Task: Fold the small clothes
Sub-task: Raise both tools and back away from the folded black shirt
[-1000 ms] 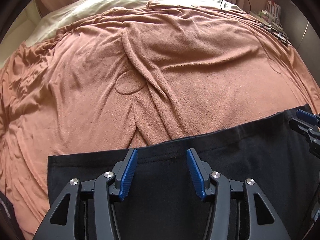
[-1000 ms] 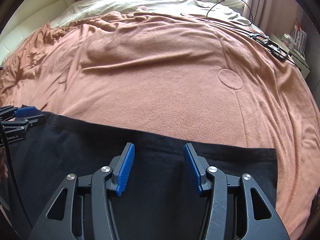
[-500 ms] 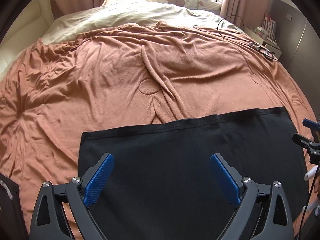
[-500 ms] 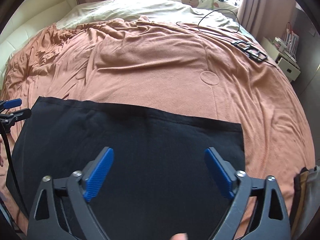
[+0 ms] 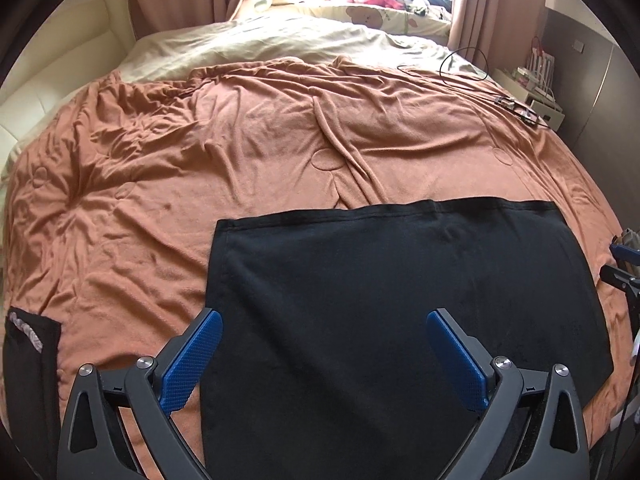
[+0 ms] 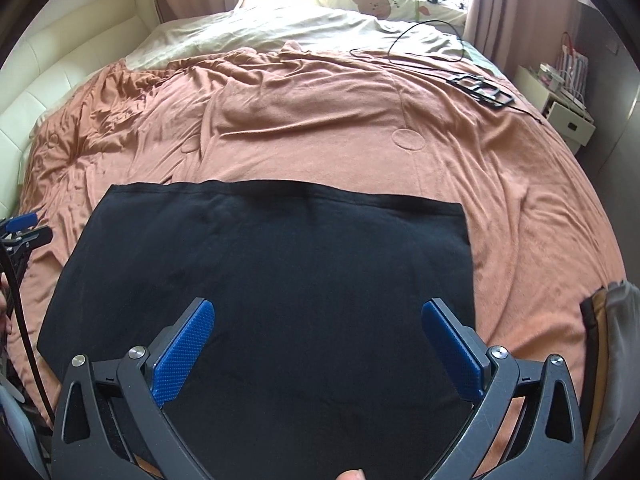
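A wide rust-orange blanket [image 5: 200, 184] covers the bed, wrinkled, with a cream sheet [image 5: 248, 44] beyond it. On the near part of the blanket lies the black garment [image 5: 400, 300], spread flat as one broad dark rectangle with a straight far hem and almost no creases. The left gripper [image 5: 324, 364] hangs above its left half with jaws wide apart, holding nothing. The right gripper [image 6: 320, 356] hangs above its right half, jaws also spread wide and empty. Only the left view shows another dark cloth [image 5: 30, 364] at the blanket's left edge. Only the right view shows folded brown and grey cloths [image 6: 608, 340] at the right edge, and a fingertip [image 6: 352, 475] at the bottom.
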The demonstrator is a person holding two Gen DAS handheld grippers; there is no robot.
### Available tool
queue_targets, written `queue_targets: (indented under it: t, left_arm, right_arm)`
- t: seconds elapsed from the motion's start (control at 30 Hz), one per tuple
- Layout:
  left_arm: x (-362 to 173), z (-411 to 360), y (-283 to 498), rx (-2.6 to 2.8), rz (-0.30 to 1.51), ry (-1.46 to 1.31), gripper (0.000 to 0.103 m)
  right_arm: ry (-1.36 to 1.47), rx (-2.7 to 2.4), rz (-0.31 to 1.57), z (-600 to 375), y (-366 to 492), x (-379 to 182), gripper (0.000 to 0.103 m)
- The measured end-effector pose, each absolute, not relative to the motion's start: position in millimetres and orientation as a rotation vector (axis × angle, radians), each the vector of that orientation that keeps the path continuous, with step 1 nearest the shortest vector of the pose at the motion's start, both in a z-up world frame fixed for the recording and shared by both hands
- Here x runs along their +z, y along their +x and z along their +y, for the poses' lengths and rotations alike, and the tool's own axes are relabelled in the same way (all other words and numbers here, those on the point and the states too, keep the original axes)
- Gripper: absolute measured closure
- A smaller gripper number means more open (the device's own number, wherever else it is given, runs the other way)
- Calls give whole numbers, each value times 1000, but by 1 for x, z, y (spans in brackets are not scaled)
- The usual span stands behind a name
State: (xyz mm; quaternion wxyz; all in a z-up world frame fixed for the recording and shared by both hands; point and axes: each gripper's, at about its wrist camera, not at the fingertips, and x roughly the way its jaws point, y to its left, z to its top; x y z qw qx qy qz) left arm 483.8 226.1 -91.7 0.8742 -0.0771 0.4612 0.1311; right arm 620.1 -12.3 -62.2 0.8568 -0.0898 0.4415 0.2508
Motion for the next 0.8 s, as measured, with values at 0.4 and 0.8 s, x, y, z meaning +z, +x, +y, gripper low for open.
queue_targets:
  t: [0.4,0.8]
  left_arm:
    - [-110,233,402,257,984,-185,1]
    - [-128,258,328,268,986,-269,20]
  right_arm:
    - [-106,509,929,-85,577,-73,0]
    - [-3,489,983,-167,542,-95,19]
